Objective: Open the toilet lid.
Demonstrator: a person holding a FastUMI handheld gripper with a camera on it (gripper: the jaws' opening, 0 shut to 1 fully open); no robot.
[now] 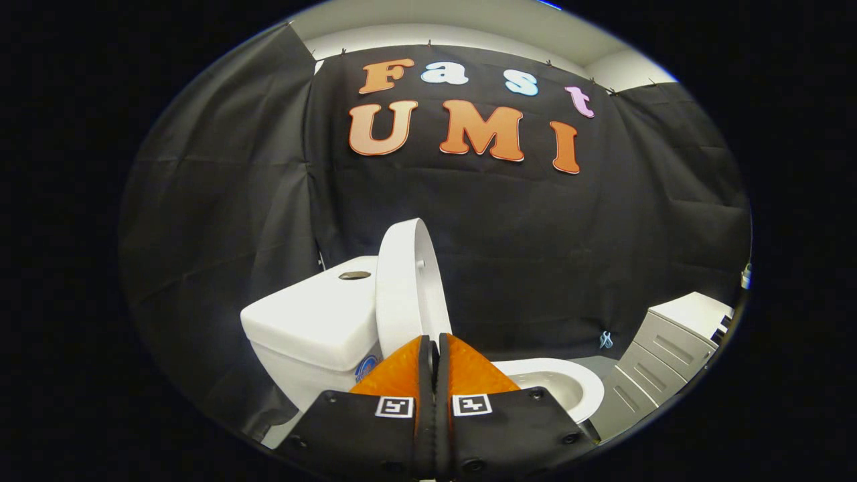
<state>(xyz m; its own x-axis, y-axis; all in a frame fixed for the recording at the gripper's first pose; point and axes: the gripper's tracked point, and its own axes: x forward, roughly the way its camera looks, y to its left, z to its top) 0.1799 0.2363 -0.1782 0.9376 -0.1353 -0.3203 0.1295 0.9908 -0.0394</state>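
The white toilet lid (404, 288) stands raised, nearly upright, leaning back toward the white tank (315, 321), which has a flush button (354, 275) on top. The open seat and bowl (559, 385) lie to the right, beyond my fingers. My gripper (434, 341) is shut with its two fingers pressed together and nothing between them. Its tips sit just in front of the lid's lower edge; whether they touch it I cannot tell.
A grey drawer cabinet (669, 348) stands to the right of the toilet. Black cloth walls close in behind and on the left. A strip of grey floor (596, 361) lies between the bowl and the cabinet.
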